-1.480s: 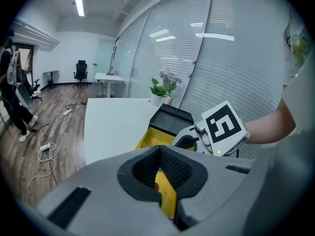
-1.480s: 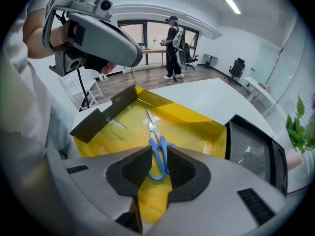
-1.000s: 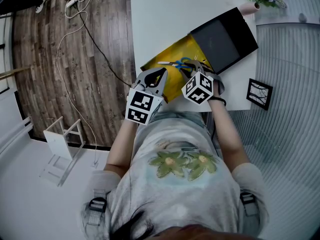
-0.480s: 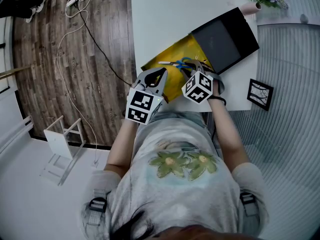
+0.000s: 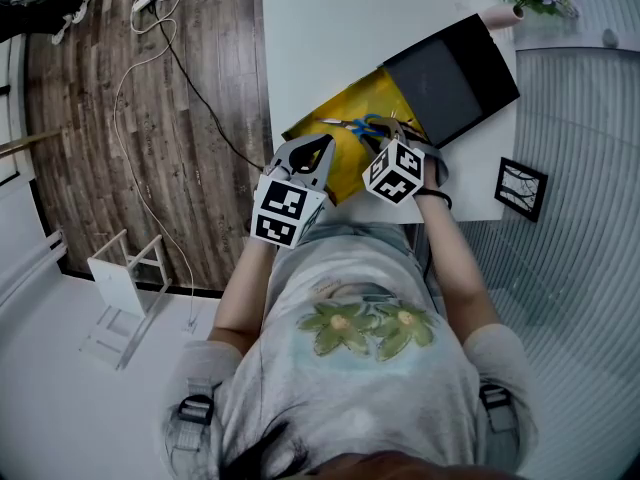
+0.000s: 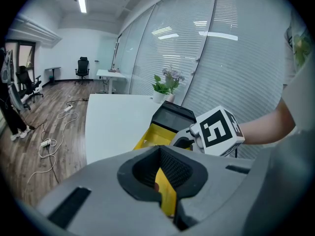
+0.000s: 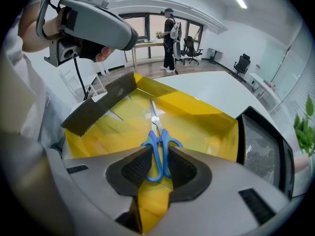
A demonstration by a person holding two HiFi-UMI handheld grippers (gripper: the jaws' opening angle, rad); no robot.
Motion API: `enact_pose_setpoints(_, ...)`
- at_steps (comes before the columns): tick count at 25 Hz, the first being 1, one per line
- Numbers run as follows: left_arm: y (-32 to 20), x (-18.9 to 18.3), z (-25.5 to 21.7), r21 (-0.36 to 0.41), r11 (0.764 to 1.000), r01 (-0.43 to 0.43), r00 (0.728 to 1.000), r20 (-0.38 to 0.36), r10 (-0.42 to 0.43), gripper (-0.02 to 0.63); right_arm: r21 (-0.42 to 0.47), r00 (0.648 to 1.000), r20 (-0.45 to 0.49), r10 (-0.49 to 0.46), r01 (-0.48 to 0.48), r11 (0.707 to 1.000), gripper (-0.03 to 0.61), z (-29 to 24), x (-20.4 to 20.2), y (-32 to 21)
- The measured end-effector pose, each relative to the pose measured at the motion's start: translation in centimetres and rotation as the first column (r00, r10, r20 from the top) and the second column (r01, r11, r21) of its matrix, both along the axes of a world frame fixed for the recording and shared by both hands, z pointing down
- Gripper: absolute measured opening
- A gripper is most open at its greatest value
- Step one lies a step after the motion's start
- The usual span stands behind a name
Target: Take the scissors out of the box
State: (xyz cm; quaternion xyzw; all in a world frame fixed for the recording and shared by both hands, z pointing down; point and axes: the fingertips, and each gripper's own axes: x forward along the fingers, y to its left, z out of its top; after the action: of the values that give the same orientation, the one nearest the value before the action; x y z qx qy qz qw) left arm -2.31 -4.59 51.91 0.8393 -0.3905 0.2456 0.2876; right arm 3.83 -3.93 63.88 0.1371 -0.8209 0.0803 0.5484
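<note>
From above, the yellow box [image 5: 378, 96] sits open at the near edge of the white counter [image 5: 330, 28]. Its black lid [image 5: 452, 76] lies just beyond it to the right. The scissors [image 5: 352, 125] lie flat on the box floor with the blades pointing left. The left gripper [image 5: 322, 148] is at the box's near left corner. The right gripper [image 5: 386, 140] reaches over the near wall towards the blue handles.

In the left gripper view the fingers [image 6: 174, 168] are clenched with a strip of yellow card pinched between them. I take that to be the near wall of the box, held to steady it. The right gripper's marker cube shows just beyond, over the box.

In the right gripper view the fingers [image 7: 134, 167] stand to either side of the blue handles. The tips look to be pressing on both loops, so I'd say it is grasping the scissors. The blades rest on the yellow floor, inside the walls.

So the box is open and braced, and the grip seems made, but nothing is out yet. What's left, to my eye, is lifting the scissors clear of the walls and setting them on the counter.
</note>
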Motion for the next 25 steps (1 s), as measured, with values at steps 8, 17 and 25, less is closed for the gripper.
enact_pose_setpoints(8,-0.09,0.01,0.11,-0.004,1.0,-0.001,1.0,0.001,0.001,0.006,-0.018,1.0,0.009,0.004,-0.004,1.0,0.078,0.11,0.1,-0.07)
enact_pose_setpoints(17,0.03,-0.12,0.1,-0.001,1.0,-0.002,1.0,0.002,0.002,0.006,-0.04,1.0,0.022,0.006,-0.006,0.999,0.089,0.05,0.02,-0.1)
enact_pose_setpoints(25,-0.03,-0.06,0.1,-0.002,1.0,-0.003,1.0,0.006,0.003,0.006,-0.046,1.0,0.015,0.003,-0.003,0.999,0.087,0.12,0.1,-0.12)
